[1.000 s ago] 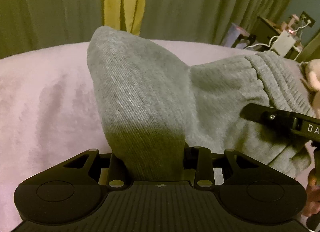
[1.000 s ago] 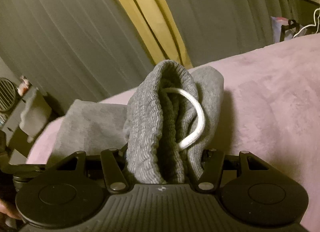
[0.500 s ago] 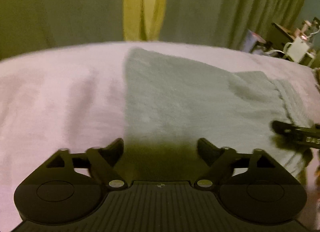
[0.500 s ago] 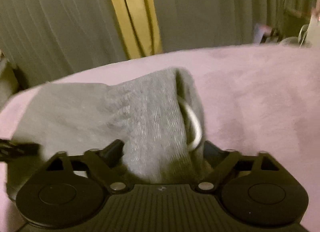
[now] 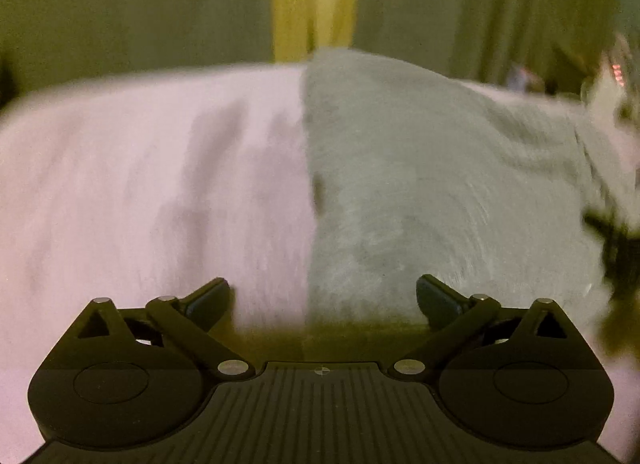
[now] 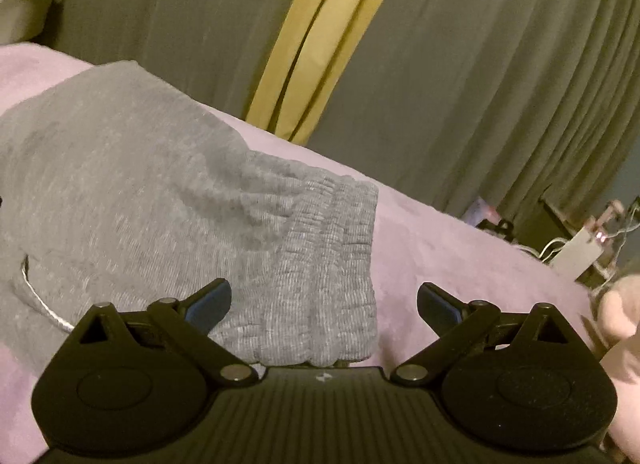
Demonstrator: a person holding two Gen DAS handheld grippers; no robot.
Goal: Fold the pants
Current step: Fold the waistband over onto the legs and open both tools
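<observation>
Over pants [image 6: 160, 191], fingers [image 6: 210, 300] wide apart

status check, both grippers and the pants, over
Left gripper and right gripper open, jaws just opened. Grey pants lying loose on pink blanket. Nothing in the way.

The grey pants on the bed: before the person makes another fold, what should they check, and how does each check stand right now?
1. Left gripper let go: ok, jaws just opened wide, nothing pinched.
2. Right gripper let go: ok, jaws just opened, waistband lies loose between them.
3. Grey pants resting on the pink blanket: ok.
4. Left edge of the fold straight: ok.
5. Drawstring tucked in: not ok, it sticks out.
6. Fold fully flat: cannot tell, left view blurred.
</observation>
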